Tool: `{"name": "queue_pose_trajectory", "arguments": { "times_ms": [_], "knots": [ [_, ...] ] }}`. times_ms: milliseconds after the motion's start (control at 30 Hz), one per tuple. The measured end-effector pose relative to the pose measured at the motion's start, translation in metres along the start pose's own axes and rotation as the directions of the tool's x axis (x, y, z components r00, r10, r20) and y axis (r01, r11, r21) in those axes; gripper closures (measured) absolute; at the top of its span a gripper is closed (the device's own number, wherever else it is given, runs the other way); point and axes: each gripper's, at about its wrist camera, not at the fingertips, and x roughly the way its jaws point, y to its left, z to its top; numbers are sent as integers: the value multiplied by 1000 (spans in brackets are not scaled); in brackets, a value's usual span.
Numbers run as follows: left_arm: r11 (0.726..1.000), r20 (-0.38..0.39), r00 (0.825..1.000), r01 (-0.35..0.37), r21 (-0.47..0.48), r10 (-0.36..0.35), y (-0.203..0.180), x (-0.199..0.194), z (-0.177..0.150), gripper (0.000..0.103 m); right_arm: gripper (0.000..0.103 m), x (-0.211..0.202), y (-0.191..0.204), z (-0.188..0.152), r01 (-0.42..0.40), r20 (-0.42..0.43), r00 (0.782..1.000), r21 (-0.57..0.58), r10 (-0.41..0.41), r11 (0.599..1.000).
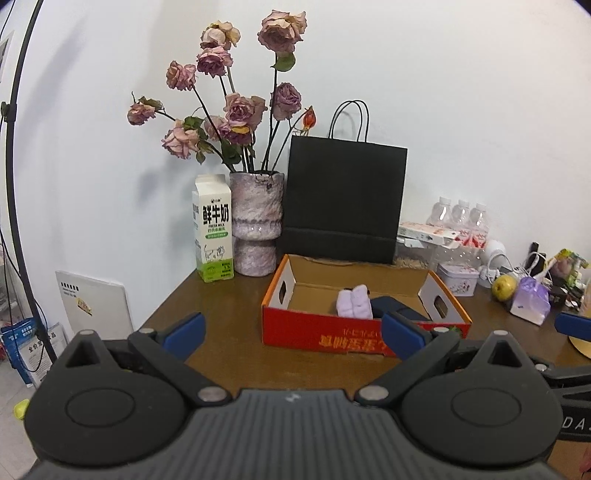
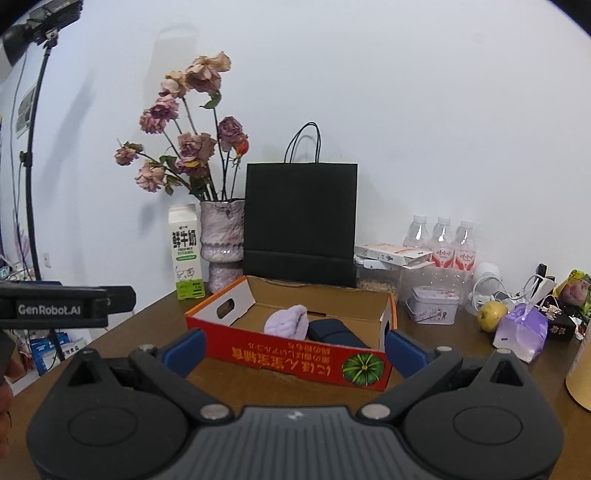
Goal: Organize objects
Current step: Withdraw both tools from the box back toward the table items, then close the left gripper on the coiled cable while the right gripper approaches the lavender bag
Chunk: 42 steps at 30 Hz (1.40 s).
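I see a plain white wall [image 2: 406, 110] behind everything, evenly lit, with soft shadows of the flowers cast to the left. A dark brown wooden table [image 1: 229, 325] sits pushed against it; its left edge shows in both views. A black light stand [image 1: 14, 155] curves up the far left, cables hanging off it, and in the right view a lamp head [image 2: 40, 22] tops it. Pale floor [image 1: 11, 435] is visible low left. A white board [image 1: 94, 299] leans on the wall beside the table. Blue printed bags [image 1: 22, 343] sit on the floor near the stand base.
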Motion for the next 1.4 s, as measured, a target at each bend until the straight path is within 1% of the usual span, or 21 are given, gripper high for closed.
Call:
{"name": "queue_pose_trajectory", "arguments": {
  "times_ms": [100, 300, 500, 667, 800, 867, 1033, 1167, 1267, 1400],
  "knots": [
    [1000, 4, 1000, 7, 10, -7, 2, -8, -8, 0, 0, -11, 4, -9, 2, 4, 1000, -5, -1, 1000],
    [1000, 14, 1000, 21, 19, -21, 8, -27, -25, 0, 0, -27, 0, -27, -2, 1, 1000, 27, 2, 1000],
    [999, 19, 1000, 8, 45, -9, 14, -46, -51, 0, 0, -46, -2, -46, 7, 2, 1000, 28, -7, 1000],
    [999, -17, 1000, 1, 33, 0, 26, -54, -69, 0, 0, -57, -7, -65, -10, -15, 1000, 48, 11, 999],
    [999, -26, 999, -20, 38, 21, 35, -62, -82, 0, 0, -65, -4, -77, 10, -11, 1000, 31, -10, 999],
    [999, -44, 999, -20, 37, 21, 40, -65, -87, 0, 0, -68, -4, -83, 12, -20, 1000, 26, -12, 1000],
    [1000, -70, 997, -23, 15, 24, 53, -69, -102, 0, 0, -67, -5, -98, -16, -76, 997, 23, 18, 1000],
    [1000, -92, 995, -20, 18, 22, 60, -69, -111, 0, 0, -64, -8, -109, -59, -126, 990, 60, 66, 996],
    [1000, -104, 994, -9, 13, 11, 60, -68, -117, 0, 0, -64, -5, -117, -44, -144, 988, 40, 50, 998],
    [1000, -135, 991, 19, 14, -17, 58, -62, -126, 0, 0, -63, -7, -123, -20, -162, 986, 41, 26, 999]
  ]
}}
